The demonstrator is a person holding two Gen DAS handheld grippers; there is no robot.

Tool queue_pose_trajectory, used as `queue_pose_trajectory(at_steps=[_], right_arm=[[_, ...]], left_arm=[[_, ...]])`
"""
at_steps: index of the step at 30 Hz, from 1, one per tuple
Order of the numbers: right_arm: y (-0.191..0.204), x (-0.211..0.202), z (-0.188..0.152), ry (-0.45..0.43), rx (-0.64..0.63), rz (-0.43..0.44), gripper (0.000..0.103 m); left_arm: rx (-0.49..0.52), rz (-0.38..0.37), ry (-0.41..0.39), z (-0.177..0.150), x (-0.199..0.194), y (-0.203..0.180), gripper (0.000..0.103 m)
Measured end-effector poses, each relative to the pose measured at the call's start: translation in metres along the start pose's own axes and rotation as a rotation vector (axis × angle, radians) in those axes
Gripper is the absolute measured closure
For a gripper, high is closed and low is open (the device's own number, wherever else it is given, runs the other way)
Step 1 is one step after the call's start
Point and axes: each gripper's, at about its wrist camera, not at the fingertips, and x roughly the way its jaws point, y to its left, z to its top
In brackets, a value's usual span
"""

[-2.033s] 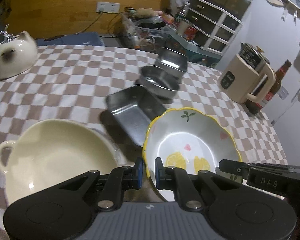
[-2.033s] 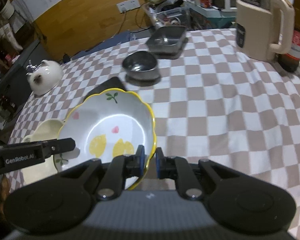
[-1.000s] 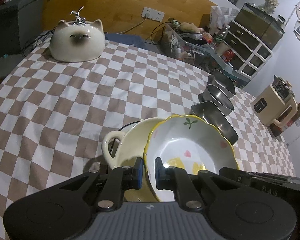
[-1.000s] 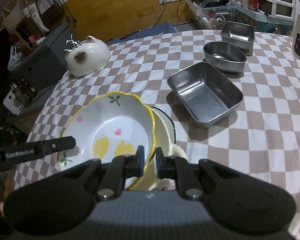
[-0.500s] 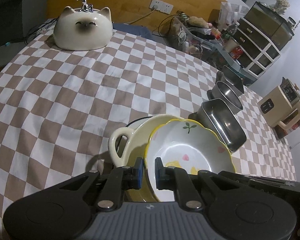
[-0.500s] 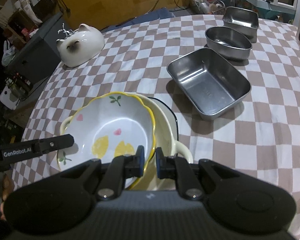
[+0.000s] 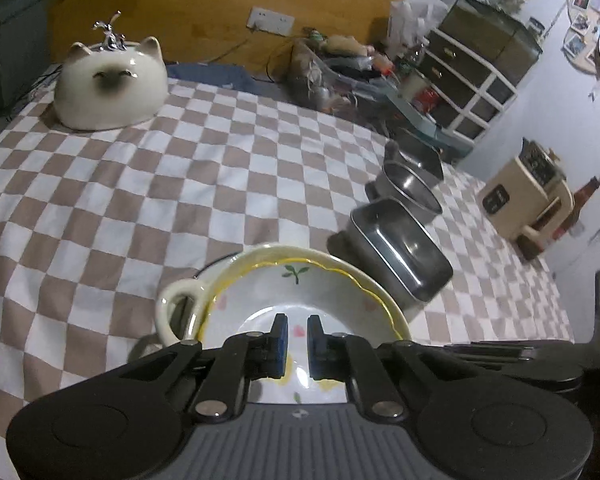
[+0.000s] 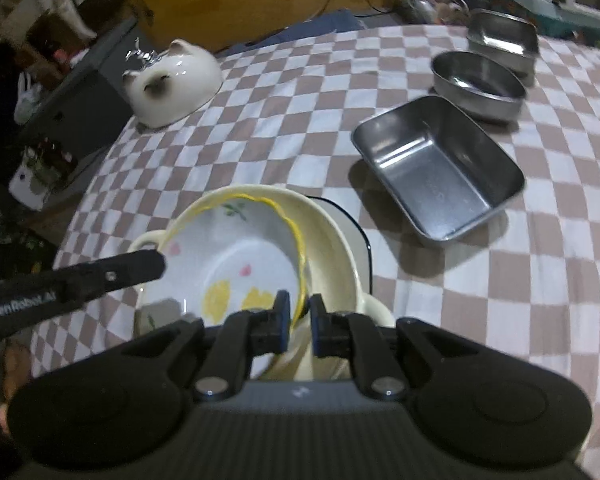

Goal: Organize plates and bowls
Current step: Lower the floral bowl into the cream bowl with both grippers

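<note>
On the brown-and-white checked surface [image 7: 140,184]: white ceramic bowl with wavy yellow rim and painted lemons [image 8: 236,264], nested inside a larger cream ceramic bowl with two loop handles [image 8: 332,248]. Leans a little toward the left inside it, not yet level. Under the cream bowl, at its right side, a white plate with dark rim [image 8: 362,240], only an edge of it visible.

Right gripper [image 8: 298,320]: pressed nearly together, pinching the right rim of the lemon bowl, yellow edge clearly between the blue pads.

Left gripper [image 7: 297,340]: closing at this moment on the opposite, near rim of the same bowl; rim mostly hidden under the fingers, only a narrow gap between the pads. In the right wrist view, one black finger of it across the bowl's left rim.

To the right of the stack, near but apart: rectangular stainless steel tray [image 8: 440,172], then a round steel bowl [image 8: 478,80], then a small square steel container [image 8: 504,38], in a row going away.

Far left on the surface: white ceramic cat-shaped dish [image 7: 112,84]. At the far right edge: beige electric kettle [image 7: 528,196] with a brown bottle [image 7: 584,196] just beside.
</note>
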Motion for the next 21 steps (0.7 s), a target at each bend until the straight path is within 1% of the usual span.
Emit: queue_pose_trajectory(at_steps=[3,6,9,13,14,15,16,19,21], right_arm=[[-0.002,0.005,-0.002,0.029,0.005,-0.020,0.091],[-0.012,0.002,-0.003,0.019,0.045,-0.006,0.092],[-0.013,0.000,-0.003,0.003,0.048,-0.006,0.093],[-0.013,0.003,-0.002,0.008,0.053,-0.007,0.093],[-0.013,0.004,-0.002,0.014,0.056,-0.006,0.093],[-0.013,0.006,-0.002,0.019,0.061,-0.007,0.093],[-0.013,0.007,-0.003,0.021,0.065,-0.006,0.093],[-0.012,0.006,-0.003,0.022,0.070,-0.006,0.093],[-0.012,0.006,-0.003,0.022,0.070,-0.006,0.093]], left_arm=[[-0.029,0.019,0.001,0.000,0.000,0.006,0.093],[-0.067,0.038,-0.011,0.000,-0.003,0.015,0.093],[-0.086,0.055,-0.016,0.001,-0.004,0.021,0.093],[-0.095,0.082,-0.014,0.001,-0.006,0.026,0.088],[-0.096,0.090,-0.008,0.001,-0.005,0.027,0.085],[-0.094,0.100,0.001,0.001,-0.003,0.029,0.080],[-0.092,0.108,0.008,0.001,-0.002,0.030,0.077],[-0.088,0.125,0.034,-0.001,0.003,0.034,0.077],[-0.085,0.118,0.043,-0.002,0.006,0.035,0.077]])
